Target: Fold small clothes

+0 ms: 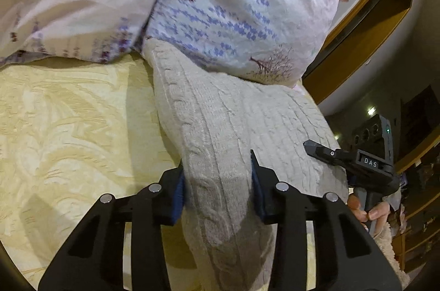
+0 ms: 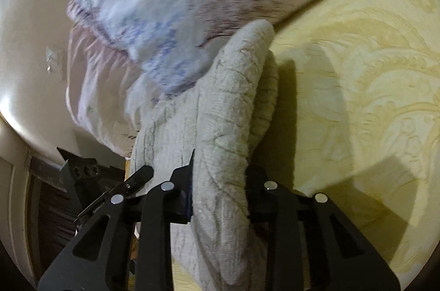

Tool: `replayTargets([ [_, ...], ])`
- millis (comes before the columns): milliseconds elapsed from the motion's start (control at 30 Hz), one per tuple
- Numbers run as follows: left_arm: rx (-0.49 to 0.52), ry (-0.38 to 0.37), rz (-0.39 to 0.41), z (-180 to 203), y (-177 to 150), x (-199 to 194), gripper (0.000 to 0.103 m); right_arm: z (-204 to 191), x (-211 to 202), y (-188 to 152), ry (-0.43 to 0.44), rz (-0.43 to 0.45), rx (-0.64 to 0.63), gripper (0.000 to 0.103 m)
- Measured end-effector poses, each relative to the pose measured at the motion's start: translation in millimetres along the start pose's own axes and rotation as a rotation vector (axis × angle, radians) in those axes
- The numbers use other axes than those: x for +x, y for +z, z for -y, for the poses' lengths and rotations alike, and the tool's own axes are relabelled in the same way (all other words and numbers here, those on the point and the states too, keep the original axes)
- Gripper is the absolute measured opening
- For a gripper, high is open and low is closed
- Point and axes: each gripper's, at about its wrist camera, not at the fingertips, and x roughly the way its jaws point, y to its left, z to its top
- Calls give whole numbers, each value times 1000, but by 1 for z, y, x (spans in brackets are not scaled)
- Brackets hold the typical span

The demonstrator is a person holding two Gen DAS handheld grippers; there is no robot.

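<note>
One yellow patterned bedspread point(image 1: 68, 126) is seen on the left of the left wrist view, with one flowered pillow point(image 1: 233, 10) lying above it. One grey cable-knit garment point(image 1: 220, 131) is stretched from under the pillow down between the fingers of the left gripper point(image 1: 218, 181), whose blue pads are pressed against a bunched fold of it. At the right, the right gripper point(image 1: 330, 153) is seen, held by one hand point(image 1: 368, 211). In the right wrist view, the right gripper point(image 2: 220, 181) is closed on another fold of the same garment point(image 2: 228, 104), which lies on the bedspread point(image 2: 357, 85) beside the pillow point(image 2: 178, 2).
</note>
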Motion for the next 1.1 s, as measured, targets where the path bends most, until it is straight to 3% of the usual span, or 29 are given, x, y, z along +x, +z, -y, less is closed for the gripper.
replayTargets([
  [267, -1, 63, 96, -43, -12, -83, 40, -77, 53, -30, -19, -52, -244, 24],
  [367, -41, 120, 80, -72, -24, -91, 41, -85, 81, -41, -68, -105, -270, 25],
  [433, -85, 140, 44, -89, -31, -81, 46, -83, 93, -46, -128, -111, -267, 32],
  [533, -106, 116, 69, -95, -36, -83, 52, -78, 90, -44, -151, -112, -231, 45],
  [633, -67, 160, 95, -85, -35, -94, 54, -80, 69, -44, -228, -44, -268, 55],
  [733, -4, 230, 188, -71, -38, -120, 58, -99, 35, -52, -302, 124, -369, 55],
  [800, 43, 235, 238, -55, -39, -130, 60, -113, 22, -61, -274, 163, -434, 47],
  [933, 148, 135, 225, -19, -50, -130, 64, -134, 31, -82, -181, 61, -538, 27],
  [1000, 165, 107, 170, -11, -53, -113, 64, -138, 49, -89, -230, 7, -569, 24],
  [1067, 163, 128, 127, -11, -56, -100, 64, -127, 65, -89, -329, -33, -544, 17],
  [1100, 157, 144, 104, -14, -58, -94, 64, -120, 69, -86, -329, -41, -512, 13],
])
